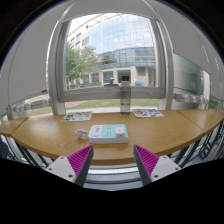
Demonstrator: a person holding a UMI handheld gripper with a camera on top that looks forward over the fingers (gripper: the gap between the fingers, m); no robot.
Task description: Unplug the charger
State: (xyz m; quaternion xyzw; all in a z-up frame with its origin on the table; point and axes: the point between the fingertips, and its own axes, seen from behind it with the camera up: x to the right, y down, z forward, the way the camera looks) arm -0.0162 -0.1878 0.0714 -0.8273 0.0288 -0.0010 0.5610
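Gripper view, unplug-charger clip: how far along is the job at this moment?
Nothing looks done yet. The gripper is open and empty, short of the wooden table. A flat white box lies on the table just ahead of it; whether that is the charger cannot be told, and no plug or cable is visible. Approach, grasp and pull all remain.

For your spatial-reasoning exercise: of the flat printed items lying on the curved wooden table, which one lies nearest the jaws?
The light teal rectangular box or booklet, lying just ahead of the open gripper. The two colourful sheets lie farther back, by the window.
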